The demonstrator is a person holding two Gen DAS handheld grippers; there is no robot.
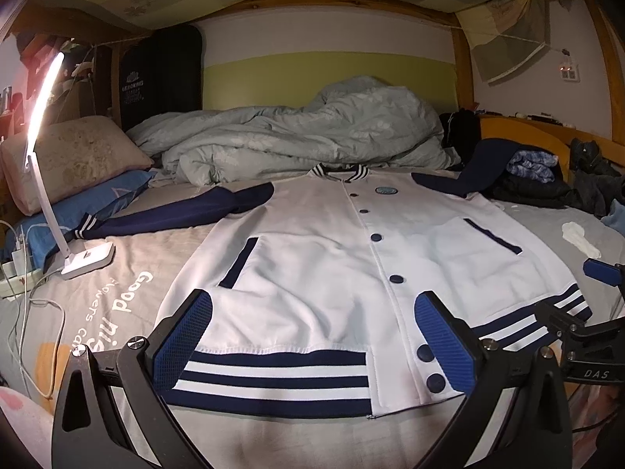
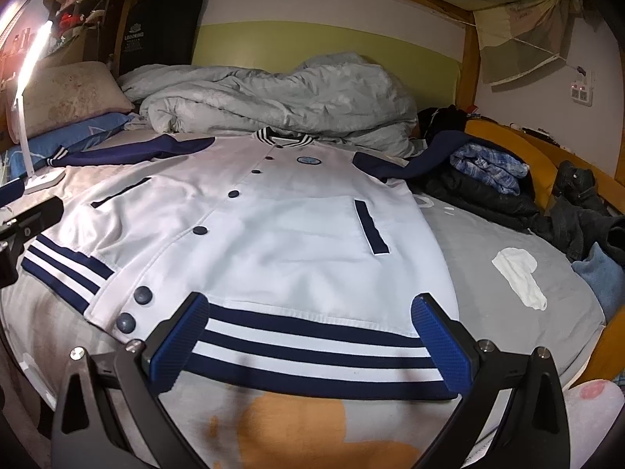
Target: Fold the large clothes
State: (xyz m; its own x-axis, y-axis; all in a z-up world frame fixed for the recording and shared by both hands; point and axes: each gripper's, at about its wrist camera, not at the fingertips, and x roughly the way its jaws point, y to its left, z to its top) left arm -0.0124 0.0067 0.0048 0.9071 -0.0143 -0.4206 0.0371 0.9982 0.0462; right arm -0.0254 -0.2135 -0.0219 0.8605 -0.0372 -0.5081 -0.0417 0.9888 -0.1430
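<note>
A white baseball jacket point(image 1: 324, 258) with navy sleeves, navy buttons and a striped hem lies flat, front up, on the bed. Its left sleeve point(image 1: 175, 211) stretches out toward the pillows. My left gripper point(image 1: 312, 312) hovers open over the hem's left half, nothing between its blue pads. In the right wrist view the same jacket point(image 2: 281, 219) fills the middle, and my right gripper point(image 2: 312, 316) hangs open just above the hem's right half, empty. The right gripper's body point(image 1: 586, 328) shows at the right edge of the left wrist view.
A lit white desk lamp point(image 1: 47, 156) stands on the bed at the left, with cables beside it. A rumpled grey duvet point(image 1: 304, 129) lies behind the collar. Dark clothes point(image 2: 500, 183) pile up at the right, and a white cloth point(image 2: 519, 273) lies on the grey sheet point(image 2: 468, 273).
</note>
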